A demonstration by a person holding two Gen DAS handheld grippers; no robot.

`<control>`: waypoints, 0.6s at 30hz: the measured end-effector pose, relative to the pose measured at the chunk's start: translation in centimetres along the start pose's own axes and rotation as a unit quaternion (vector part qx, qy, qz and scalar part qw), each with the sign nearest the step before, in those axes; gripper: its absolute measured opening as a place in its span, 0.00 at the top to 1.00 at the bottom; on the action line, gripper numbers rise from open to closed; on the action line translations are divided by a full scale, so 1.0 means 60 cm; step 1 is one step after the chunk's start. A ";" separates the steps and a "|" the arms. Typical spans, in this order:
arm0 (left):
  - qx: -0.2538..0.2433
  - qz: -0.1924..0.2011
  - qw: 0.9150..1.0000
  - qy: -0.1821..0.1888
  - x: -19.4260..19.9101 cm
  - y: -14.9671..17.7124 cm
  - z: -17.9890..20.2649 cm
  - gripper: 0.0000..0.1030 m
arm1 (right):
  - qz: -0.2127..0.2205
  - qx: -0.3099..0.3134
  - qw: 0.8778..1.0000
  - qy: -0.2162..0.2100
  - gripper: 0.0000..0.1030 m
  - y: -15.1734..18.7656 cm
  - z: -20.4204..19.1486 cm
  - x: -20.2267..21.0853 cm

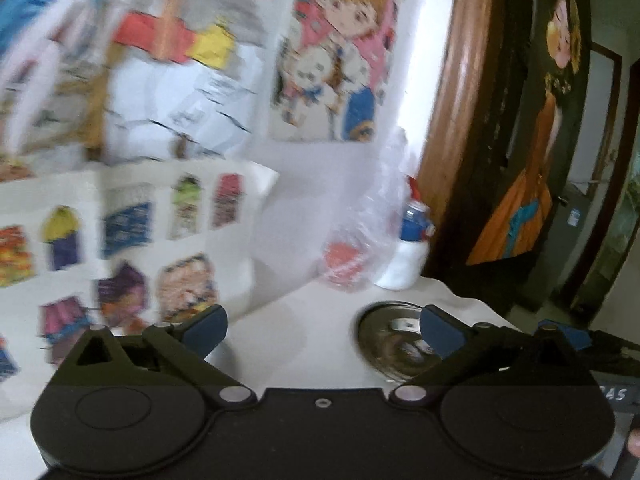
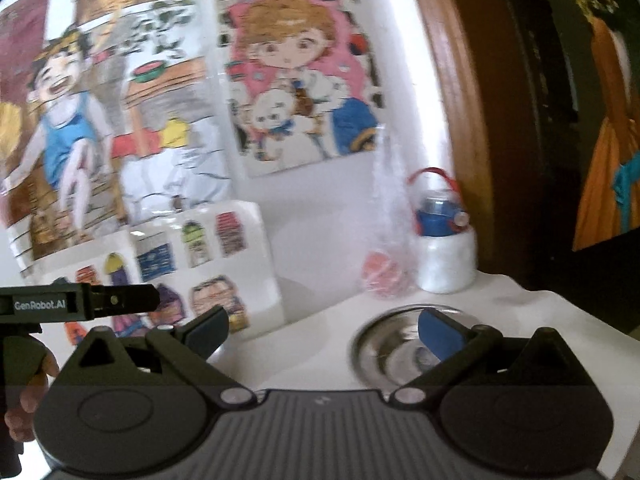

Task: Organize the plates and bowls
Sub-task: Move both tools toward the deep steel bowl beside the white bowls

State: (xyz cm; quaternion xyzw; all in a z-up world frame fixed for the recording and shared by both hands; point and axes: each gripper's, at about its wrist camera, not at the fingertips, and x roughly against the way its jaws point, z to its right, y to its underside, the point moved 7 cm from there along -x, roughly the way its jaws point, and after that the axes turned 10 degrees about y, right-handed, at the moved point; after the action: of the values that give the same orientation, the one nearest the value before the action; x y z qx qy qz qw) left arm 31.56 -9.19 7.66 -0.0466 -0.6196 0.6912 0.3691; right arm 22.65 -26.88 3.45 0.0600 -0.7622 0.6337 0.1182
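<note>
A round steel plate [image 1: 386, 340] lies on the white tabletop [image 1: 304, 332], partly behind my left gripper's right finger. My left gripper [image 1: 322, 330] is open and empty, held above the table just left of the plate. The same plate [image 2: 394, 340] shows in the right wrist view. My right gripper [image 2: 324, 330] is open and empty, its right finger over the plate. The left gripper's body [image 2: 72, 302] pokes in at the left edge of that view. The left wrist view is blurred.
A white bottle with a blue and red lid [image 2: 444, 240] and a clear plastic bag holding something red [image 2: 382, 268] stand behind the plate by the wall. A white box with cartoon stickers [image 2: 192, 268] stands at the left. A wooden door frame [image 2: 452, 100] is at the right.
</note>
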 end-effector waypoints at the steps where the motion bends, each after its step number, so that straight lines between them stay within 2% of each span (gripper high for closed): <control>1: 0.000 0.003 1.000 -0.007 0.013 0.001 -0.011 0.01 | -0.001 0.004 1.000 -0.008 0.00 0.002 -0.014 0.000; 10: 0.028 0.005 0.996 -0.083 0.106 0.030 -0.148 0.01 | -0.040 0.047 0.997 -0.050 0.00 0.043 -0.121 -0.041; 18: 0.076 -0.029 0.989 -0.125 0.099 0.073 -0.265 0.01 | -0.098 0.074 0.991 -0.052 0.00 0.088 -0.186 -0.137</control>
State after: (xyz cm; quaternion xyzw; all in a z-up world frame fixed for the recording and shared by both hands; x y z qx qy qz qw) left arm 33.58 7.41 2.47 0.0865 -0.6076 0.7256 0.3112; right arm 30.49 -15.40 -1.79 0.1756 -0.7087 0.6698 0.1352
